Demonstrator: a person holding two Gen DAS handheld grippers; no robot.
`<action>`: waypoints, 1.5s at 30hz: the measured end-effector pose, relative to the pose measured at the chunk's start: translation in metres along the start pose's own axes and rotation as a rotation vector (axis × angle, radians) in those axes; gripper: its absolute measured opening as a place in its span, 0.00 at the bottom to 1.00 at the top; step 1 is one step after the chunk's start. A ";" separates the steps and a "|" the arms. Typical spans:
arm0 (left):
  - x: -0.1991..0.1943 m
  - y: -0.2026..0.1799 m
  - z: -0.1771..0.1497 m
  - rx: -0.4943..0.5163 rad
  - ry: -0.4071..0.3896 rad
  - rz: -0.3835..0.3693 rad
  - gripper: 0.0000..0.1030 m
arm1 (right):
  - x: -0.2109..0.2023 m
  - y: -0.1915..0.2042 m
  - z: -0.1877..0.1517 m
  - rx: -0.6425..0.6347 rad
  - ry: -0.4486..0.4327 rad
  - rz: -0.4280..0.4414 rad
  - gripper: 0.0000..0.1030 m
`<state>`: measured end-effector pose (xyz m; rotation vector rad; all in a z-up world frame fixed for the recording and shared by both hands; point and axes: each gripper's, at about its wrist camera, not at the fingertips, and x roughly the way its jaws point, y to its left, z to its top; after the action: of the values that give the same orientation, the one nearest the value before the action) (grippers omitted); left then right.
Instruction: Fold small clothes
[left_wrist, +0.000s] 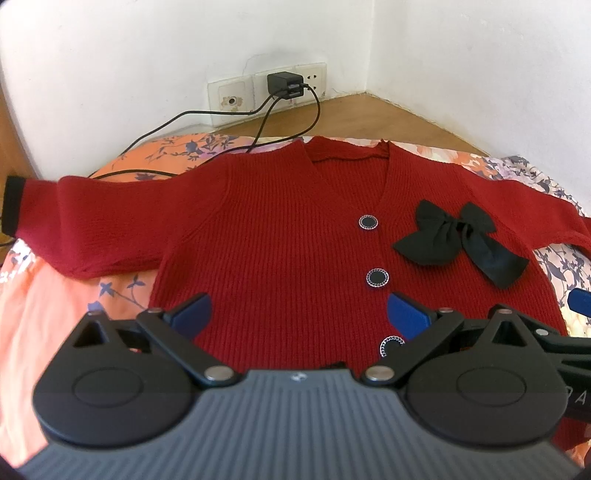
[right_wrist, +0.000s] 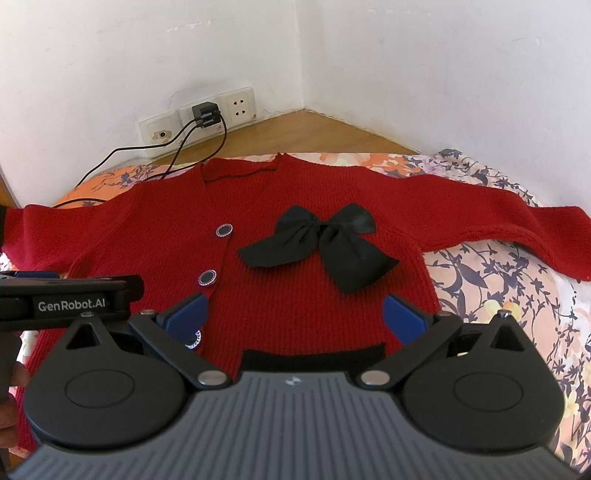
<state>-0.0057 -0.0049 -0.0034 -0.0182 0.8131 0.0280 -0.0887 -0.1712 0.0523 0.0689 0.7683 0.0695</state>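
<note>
A: Where is the red cardigan (left_wrist: 280, 229) lying?

B: It is lying flat on the floral bed (right_wrist: 498, 288), sleeves spread. The left tongs (left_wrist: 299, 314) and right tongs (right_wrist: 295, 314) are hovering wide, holding nothing.

A: Handling?

B: Probably soft, floppy knit; I'm suggesting gripping a sleeve cuff or the hem.

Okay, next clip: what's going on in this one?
A person holds a two-finger gripper in each hand over a red cardigan spread flat, front up, on a floral bedspread. Both sleeves lie stretched out sideways, and a black bow sits on the chest beside the buttons. The left gripper and right gripper are both open above the lower part of the cardigan, gripping nothing. No fold shows yet.
</note>
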 end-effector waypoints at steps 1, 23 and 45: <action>0.000 0.000 0.000 0.000 0.000 0.000 1.00 | 0.000 0.000 0.000 0.000 0.000 0.000 1.00; 0.001 -0.002 0.000 0.006 0.009 -0.010 1.00 | -0.001 -0.001 -0.001 0.004 0.003 -0.002 1.00; 0.005 -0.014 0.002 0.013 0.024 -0.021 1.00 | 0.002 -0.063 0.015 0.177 -0.001 0.058 1.00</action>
<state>-0.0001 -0.0188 -0.0053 -0.0147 0.8372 0.0024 -0.0744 -0.2338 0.0563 0.2595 0.7706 0.0562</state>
